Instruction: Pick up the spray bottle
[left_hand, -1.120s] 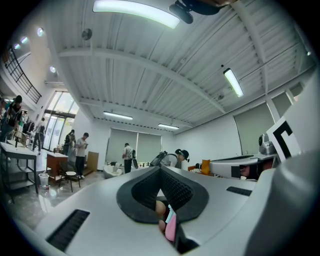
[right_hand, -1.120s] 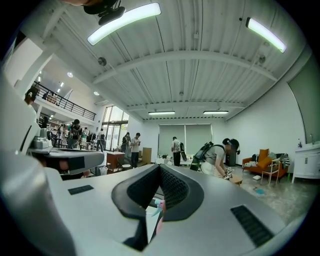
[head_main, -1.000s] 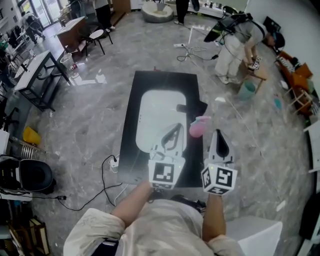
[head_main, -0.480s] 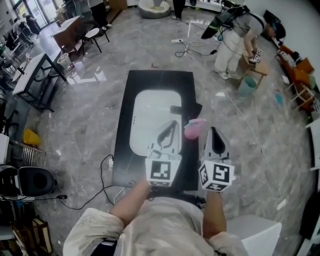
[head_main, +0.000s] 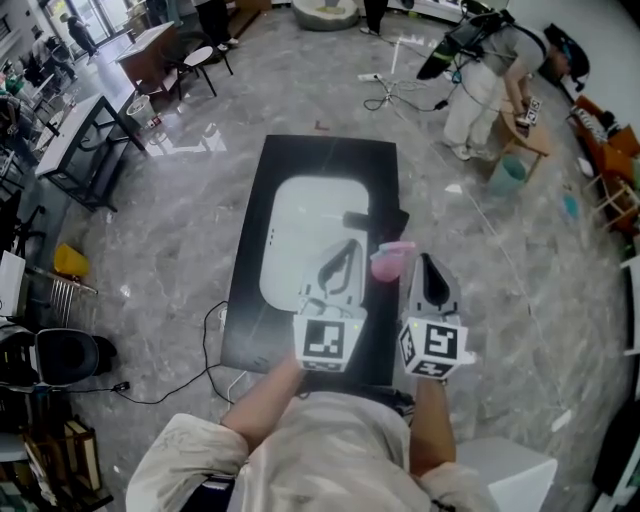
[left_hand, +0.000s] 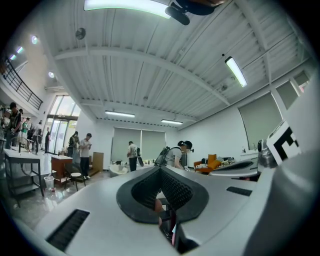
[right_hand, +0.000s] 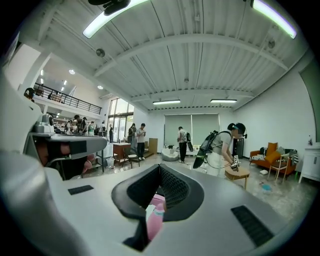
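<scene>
The pink spray bottle (head_main: 391, 261) stands upright on the black table (head_main: 300, 160), just right of a white tray (head_main: 310, 220). My left gripper (head_main: 352, 249) hovers over the tray's near right corner, left of the bottle, with its jaws together and nothing in them. My right gripper (head_main: 428, 261) is to the right of the bottle, shut and empty. In the right gripper view the bottle (right_hand: 155, 220) shows low through the gap under the shut jaws (right_hand: 160, 166). The left gripper view looks level across the room over its shut jaws (left_hand: 160, 168).
A dark flat object (head_main: 362, 219) lies at the tray's right edge beyond the bottle. A cable and plug (head_main: 222, 322) lie on the floor left of the table. A person (head_main: 480, 75) bends over a small stool at the far right; desks and chairs (head_main: 90, 140) stand at the far left.
Both grippers have drifted a little over the table's near end and stay shut. The bottle has not moved on the table.
</scene>
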